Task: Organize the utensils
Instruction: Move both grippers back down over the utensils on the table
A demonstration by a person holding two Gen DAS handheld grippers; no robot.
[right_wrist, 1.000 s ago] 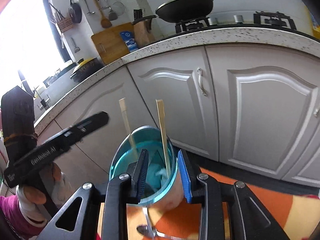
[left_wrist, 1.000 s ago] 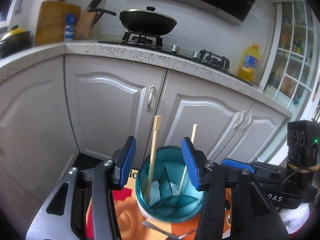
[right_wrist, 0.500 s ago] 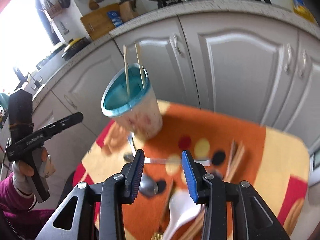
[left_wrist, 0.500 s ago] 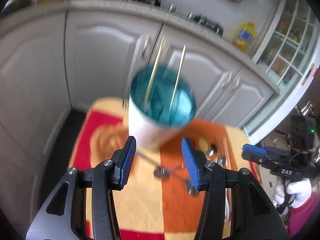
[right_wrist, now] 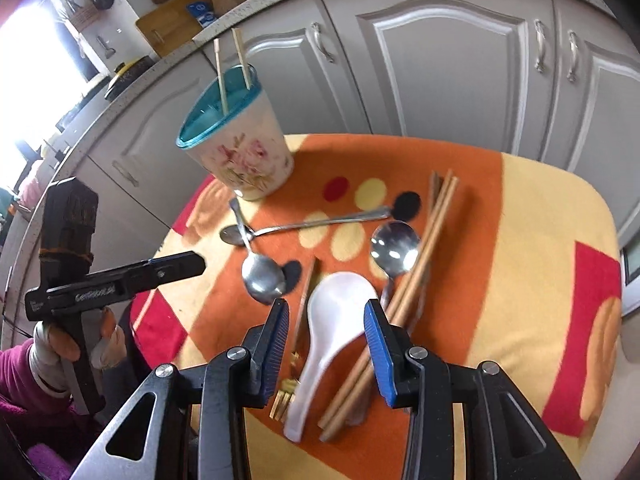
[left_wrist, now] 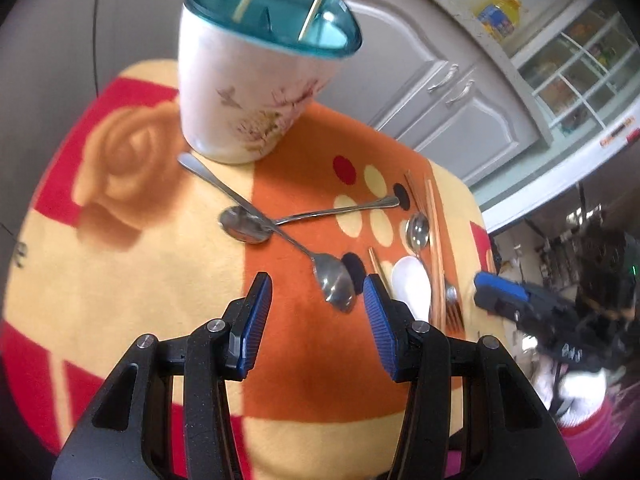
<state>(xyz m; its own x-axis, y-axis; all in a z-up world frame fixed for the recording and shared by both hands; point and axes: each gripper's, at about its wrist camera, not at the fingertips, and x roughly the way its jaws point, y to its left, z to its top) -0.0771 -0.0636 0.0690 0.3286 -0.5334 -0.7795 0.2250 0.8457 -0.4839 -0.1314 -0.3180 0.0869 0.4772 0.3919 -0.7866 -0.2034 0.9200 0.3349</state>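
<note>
Jaws of right gripper (right_wrist: 325,330) and left gripper (left_wrist: 316,312) gape empty; right should straddle the white spoon (right_wrist: 332,320) handle, clear of the chopsticks (right_wrist: 404,280).

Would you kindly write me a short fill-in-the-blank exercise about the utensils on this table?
1. The utensil holder has a ____ rim.
2. The number of sticks standing in the holder is ____.
3. The soup spoon below the right tongs is coloured ____.
4. The two steel spoons nearest the holder lie ____ over each other.

Missing words: teal; two; white; crossed
</note>
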